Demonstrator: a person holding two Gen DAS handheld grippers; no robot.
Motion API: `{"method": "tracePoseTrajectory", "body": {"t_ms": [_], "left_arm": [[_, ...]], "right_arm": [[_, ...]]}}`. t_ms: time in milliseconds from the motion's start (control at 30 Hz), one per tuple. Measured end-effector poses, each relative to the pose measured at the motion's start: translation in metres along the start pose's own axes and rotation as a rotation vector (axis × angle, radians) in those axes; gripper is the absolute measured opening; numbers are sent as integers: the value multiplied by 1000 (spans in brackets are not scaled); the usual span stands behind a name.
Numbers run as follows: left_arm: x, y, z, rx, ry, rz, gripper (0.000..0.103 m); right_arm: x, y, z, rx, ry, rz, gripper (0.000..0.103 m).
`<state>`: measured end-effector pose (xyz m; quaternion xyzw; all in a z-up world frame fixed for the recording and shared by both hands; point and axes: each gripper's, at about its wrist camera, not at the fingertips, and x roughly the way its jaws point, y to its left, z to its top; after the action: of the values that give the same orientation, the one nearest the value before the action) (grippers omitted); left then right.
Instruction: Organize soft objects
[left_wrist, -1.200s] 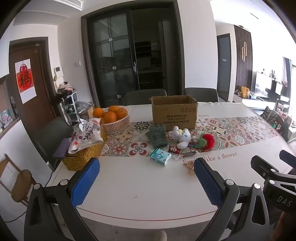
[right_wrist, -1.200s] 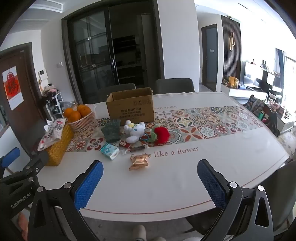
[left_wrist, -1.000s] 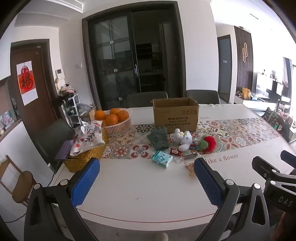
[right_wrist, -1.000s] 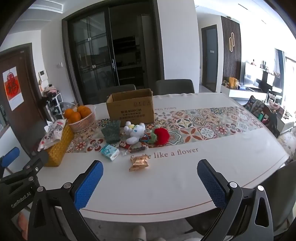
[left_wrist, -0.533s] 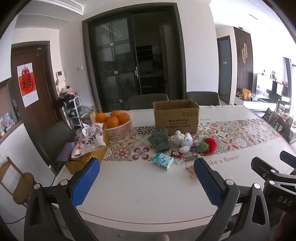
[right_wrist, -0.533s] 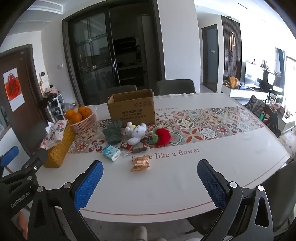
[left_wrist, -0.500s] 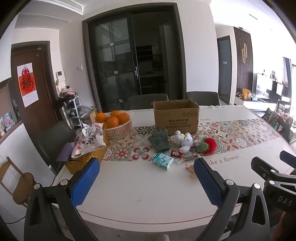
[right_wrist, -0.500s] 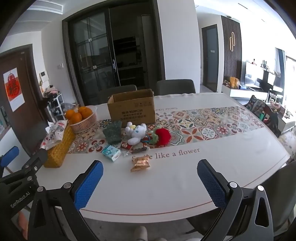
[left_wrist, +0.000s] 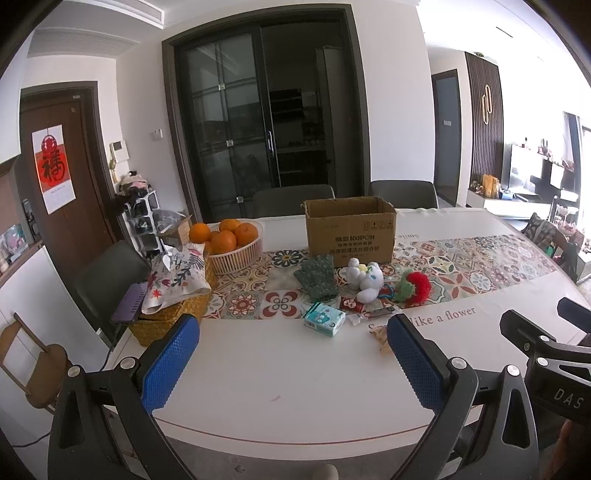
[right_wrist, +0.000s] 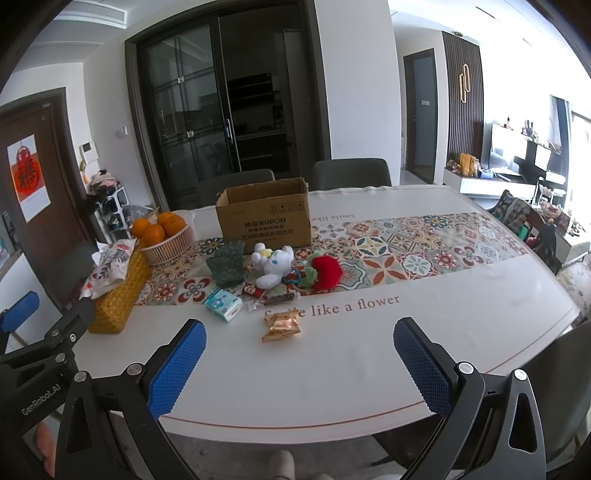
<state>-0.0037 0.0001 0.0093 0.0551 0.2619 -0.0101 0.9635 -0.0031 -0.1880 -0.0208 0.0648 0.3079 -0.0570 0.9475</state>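
- We count one cardboard box (right_wrist: 264, 212)
- We count one white plush toy (right_wrist: 271, 264)
- One red pompom toy (right_wrist: 325, 273)
- One green glove (right_wrist: 226, 266)
- One tissue pack (right_wrist: 223, 304)
- At least four oranges (right_wrist: 157, 227)

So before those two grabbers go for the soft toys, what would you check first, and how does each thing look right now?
1. Left gripper open and empty: ok, jaws wide, nothing between them.
2. Right gripper open and empty: ok.
3. Box ready to receive: ok, top open; its inside cannot be seen.
4. Soft things within sight: ok, green cloth, white plush and red plush lie on the runner in front of the box.
5. Path to them free: not ok, a tissue pack and gold wrapper lie between the grippers and the toys.
6. Grippers close enough to grasp: not ok, both hover at the near table edge.
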Motion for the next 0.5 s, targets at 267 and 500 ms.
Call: {"method": "tracePoseTrajectory", "body": {"t_ms": [267,500], "left_arm": [[0,1,0,1,-1,-1,103],[-2,2,0,3,-6,-3,103]], "right_arm": [[0,0,-1,0,-1,0,103],[0,3,2,-3,-3,2,103]]}}
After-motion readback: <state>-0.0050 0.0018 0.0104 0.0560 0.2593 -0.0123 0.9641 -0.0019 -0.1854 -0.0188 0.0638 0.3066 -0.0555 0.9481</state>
